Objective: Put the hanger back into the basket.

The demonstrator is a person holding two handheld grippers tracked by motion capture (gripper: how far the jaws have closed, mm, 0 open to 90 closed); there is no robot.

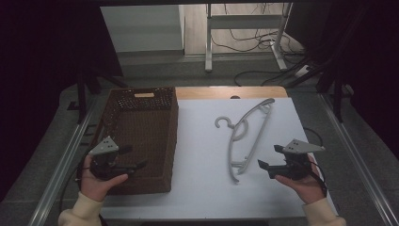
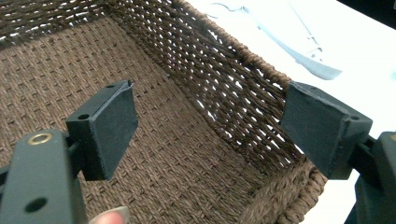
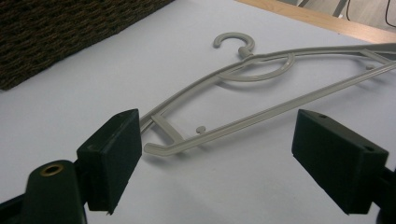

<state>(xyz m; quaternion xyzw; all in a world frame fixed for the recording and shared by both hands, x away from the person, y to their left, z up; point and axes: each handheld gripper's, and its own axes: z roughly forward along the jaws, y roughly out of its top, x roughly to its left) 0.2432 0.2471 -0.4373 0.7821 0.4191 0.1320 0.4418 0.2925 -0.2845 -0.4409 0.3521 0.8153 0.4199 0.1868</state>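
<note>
High view: a grey plastic clothes hanger (image 1: 247,136) lies flat on the white tabletop (image 1: 202,155), its hook toward the brown woven basket (image 1: 141,141) that stands just beside it on the table's left part. The left gripper (image 1: 134,165), held in the person's left hand (image 1: 96,181), hangs over the basket's near end, jaws spread wide with nothing between them. The right gripper (image 1: 264,165), held in the right hand (image 1: 303,181), sits on the far side of the hanger from the basket, near the hanger's closest tip but apart from it, jaws likewise released.

Left gripper view: the two black pads (image 2: 109,128) stand well apart above the basket's woven floor (image 2: 177,154) and side wall.

Right gripper view: the hanger (image 3: 261,95) lies beyond the parted pads (image 3: 116,154), its near tip close to the left pad; whether they touch cannot be told. The basket's wall (image 3: 60,32) rises past the hanger.
</note>
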